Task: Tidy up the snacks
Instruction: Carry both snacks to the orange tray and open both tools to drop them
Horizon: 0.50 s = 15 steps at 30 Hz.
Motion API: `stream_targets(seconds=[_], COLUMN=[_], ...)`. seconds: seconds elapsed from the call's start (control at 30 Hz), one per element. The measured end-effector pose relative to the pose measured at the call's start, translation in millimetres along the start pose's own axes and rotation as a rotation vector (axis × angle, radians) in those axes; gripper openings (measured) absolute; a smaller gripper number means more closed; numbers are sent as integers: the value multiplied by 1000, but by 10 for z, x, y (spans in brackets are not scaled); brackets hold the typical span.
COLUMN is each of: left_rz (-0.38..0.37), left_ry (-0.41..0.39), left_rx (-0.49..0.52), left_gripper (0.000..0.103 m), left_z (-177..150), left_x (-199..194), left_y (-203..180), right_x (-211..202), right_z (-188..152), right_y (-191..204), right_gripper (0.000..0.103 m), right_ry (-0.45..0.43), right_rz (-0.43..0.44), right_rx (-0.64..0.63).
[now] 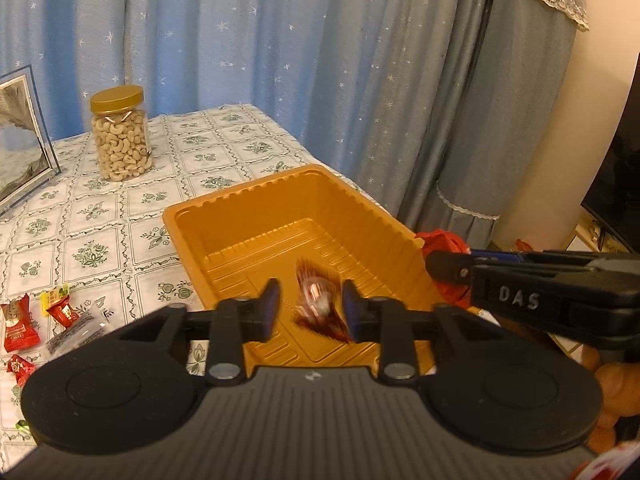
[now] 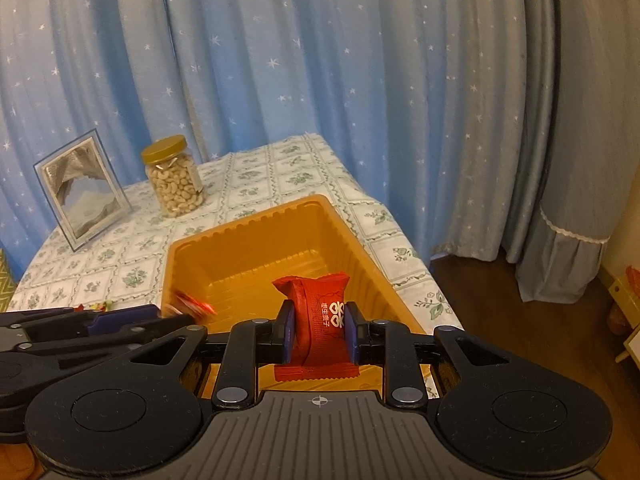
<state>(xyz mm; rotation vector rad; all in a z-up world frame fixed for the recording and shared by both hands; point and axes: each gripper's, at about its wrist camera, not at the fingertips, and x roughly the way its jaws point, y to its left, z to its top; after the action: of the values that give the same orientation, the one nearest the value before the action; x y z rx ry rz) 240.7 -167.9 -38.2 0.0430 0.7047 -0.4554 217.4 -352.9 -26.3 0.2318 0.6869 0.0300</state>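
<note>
Left wrist view: the left tool (image 1: 308, 304) sits low in the centre of the frame with its jaws parted and nothing pinched. A blurred dark-red candy (image 1: 318, 304) shows in the gap, apparently loose and dropping toward the floor of the orange tray (image 1: 248, 200), which fills the middle of the frame. At the lower left, several red wrapped sweets (image 1: 18, 324) lie on the patterned worktop (image 1: 100, 232). A cashew jar (image 1: 120, 132) stands in the upper left, with a picture frame (image 1: 24, 140) at the left edge. The right tool's body enters from the right edge.

Right wrist view: the right tool (image 2: 318, 334), centre bottom, is clenched on a red candy packet (image 2: 320, 320), held upright over the near end of the tray (image 2: 248, 228). The left tool reaches in from the lower left, with a blurred red wrapper (image 2: 192, 306) beside it at the tray's near left corner.

The step in hand looks like dropping sweets into the tray. To do it well, I would carry the packet well inside the rim, lower it, then spread the jaws fully so the wrapper cannot cling, and keep the two tools apart over the tray
</note>
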Motion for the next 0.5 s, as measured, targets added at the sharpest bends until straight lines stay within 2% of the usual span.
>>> stream_targets(seconds=[0.4, 0.5], left_rz=[91, 107], left_ry=[-17, -23], left_rx=[-72, -90], left_gripper=[38, 39], left_z=[-189, -238], left_x=[-291, -385], left_y=[290, 339], right_x=[93, 126], right_z=[11, 15], right_y=[25, 39], right_gripper=[26, 27], right_ry=[32, 32], right_rz=[42, 97], right_rx=[18, 43])
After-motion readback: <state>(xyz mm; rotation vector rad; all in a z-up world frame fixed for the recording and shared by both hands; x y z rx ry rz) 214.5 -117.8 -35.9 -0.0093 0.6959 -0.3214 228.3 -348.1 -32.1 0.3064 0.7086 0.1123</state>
